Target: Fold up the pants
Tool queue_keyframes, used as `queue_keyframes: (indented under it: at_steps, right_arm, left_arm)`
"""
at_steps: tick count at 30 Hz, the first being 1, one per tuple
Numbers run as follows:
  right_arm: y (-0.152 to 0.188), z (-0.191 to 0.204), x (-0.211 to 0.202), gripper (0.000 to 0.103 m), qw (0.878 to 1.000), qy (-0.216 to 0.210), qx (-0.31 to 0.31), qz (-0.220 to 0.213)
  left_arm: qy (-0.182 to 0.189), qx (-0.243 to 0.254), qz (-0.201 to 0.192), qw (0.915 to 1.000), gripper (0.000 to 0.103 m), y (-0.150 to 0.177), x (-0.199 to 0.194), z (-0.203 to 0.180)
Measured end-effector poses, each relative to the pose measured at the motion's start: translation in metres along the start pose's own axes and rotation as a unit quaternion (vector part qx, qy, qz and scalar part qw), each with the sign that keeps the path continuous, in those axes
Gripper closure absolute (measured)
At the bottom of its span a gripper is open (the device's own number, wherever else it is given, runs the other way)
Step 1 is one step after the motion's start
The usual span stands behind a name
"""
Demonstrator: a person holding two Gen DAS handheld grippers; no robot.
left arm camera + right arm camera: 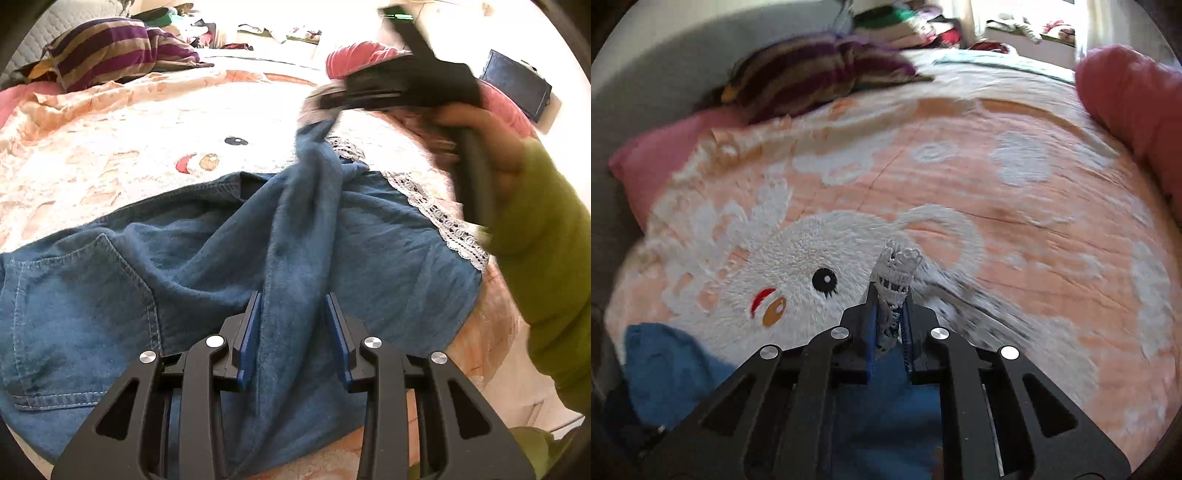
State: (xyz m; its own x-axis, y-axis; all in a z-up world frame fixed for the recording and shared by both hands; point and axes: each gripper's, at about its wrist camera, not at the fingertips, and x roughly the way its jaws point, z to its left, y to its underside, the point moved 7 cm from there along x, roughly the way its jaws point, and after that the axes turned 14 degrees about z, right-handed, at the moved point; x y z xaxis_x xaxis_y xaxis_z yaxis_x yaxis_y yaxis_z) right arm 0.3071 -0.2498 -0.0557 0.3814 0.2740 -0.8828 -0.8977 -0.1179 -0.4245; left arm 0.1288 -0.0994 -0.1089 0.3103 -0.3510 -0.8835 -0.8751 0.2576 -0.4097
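My right gripper (891, 314) is clamped on the lace hem (895, 273), lifting one leg of the denim pants (207, 258) off the bedspread (1015, 206). My left gripper (293, 332) straddles a ridge of denim, half-open, pads not pressing. I'd pinch before pulling, keeping the fold taut.

No readable text anywhere.

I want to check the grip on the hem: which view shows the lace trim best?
The right wrist view: the lace trim sits sharp and close, pinched in the right gripper. The left wrist view shows more of its run along the pants hem, but smaller and partly blurred.
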Motion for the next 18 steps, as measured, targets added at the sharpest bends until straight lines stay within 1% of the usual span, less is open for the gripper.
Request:
queue_keyframes:
  at_steps: [3,5,6,7,13,15,18]
  right_arm:
    - [0.021,-0.019,-0.037,0.097,1.000,-0.004,0.013,-0.020]
    - [0.036,-0.030,-0.054,0.097,0.999,-0.003,0.019,-0.027]
    - [0.047,-0.036,-0.064,0.097,0.999,-0.004,0.023,-0.029]
    - [0.056,-0.039,-0.070,0.097,0.999,-0.006,0.027,-0.028]
    - [0.122,-0.052,-0.095,0.097,0.998,-0.022,0.053,-0.017]
    - [0.144,-0.055,-0.097,0.097,0.998,-0.026,0.062,-0.012]
    - [0.170,-0.058,-0.090,0.097,0.996,-0.037,0.081,0.009]
  left_arm:
    - [-0.013,0.001,0.002,0.9999,0.071,-0.001,0.002,0.001]
    - [-0.024,0.004,0.002,0.9997,0.081,-0.001,0.001,0.003]
    - [-0.026,0.006,0.000,0.9996,0.093,0.000,-0.001,0.003]
    - [-0.026,0.009,-0.004,0.9996,0.098,-0.001,-0.004,0.002]
    - [-0.027,0.023,-0.021,0.9992,0.100,0.005,-0.023,-0.001]
    - [-0.029,0.029,-0.024,0.9989,0.100,0.010,-0.027,-0.002]
    - [-0.030,0.035,-0.020,0.9987,0.100,0.016,-0.028,-0.005]
